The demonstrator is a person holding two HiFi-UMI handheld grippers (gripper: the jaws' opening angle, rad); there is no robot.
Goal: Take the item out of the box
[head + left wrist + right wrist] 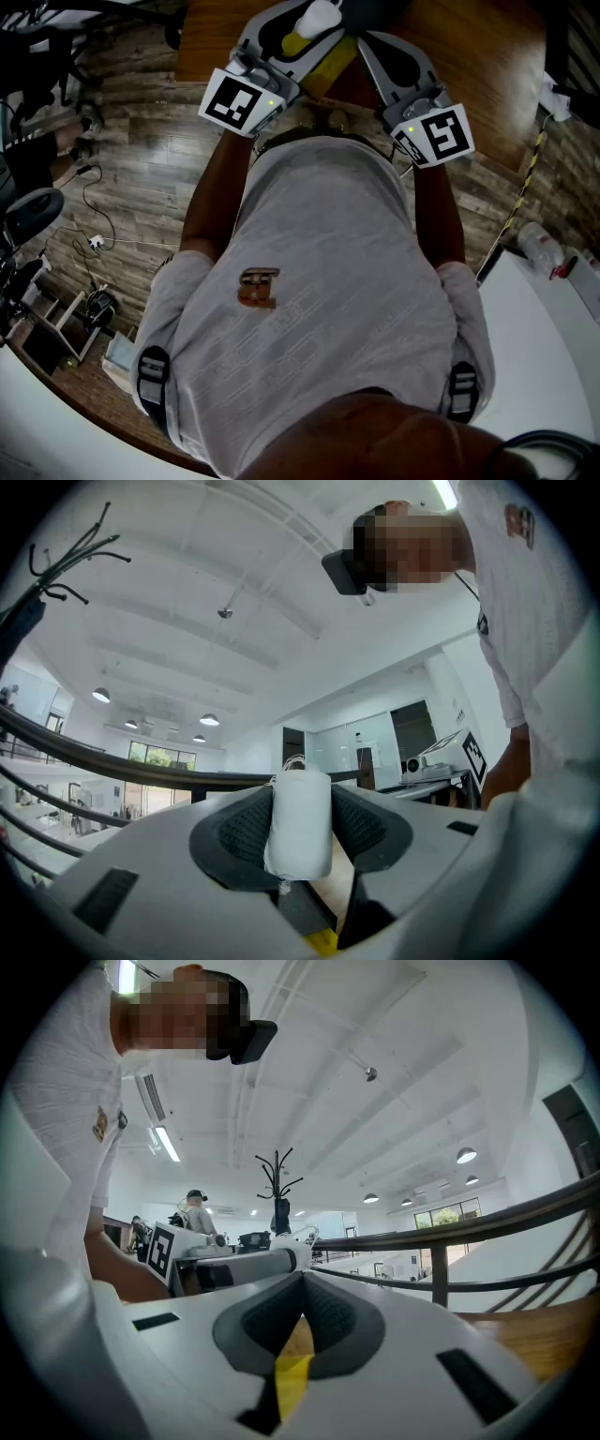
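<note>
Both grippers are raised and tilted upward in front of the person's chest. My left gripper (300, 794) is shut on a small white roll-shaped item (300, 825), which stands upright between the dark ribbed pads (242, 829). In the head view that white item (320, 16) shows at the tip of the left gripper (309, 26), above the wooden table (459, 56). My right gripper (302, 1277) is shut, its pads meeting at the tip with nothing between them; in the head view it (364, 39) lies beside the left one. No box is visible.
A yellow strip (325, 58) lies on the table below the jaws. Plank floor with cables (98, 239) is at left; a white table (539, 356) with a bottle (539, 244) is at right. A railing (469, 1230), a coat stand (278, 1190) and a distant person (196, 1211) show behind.
</note>
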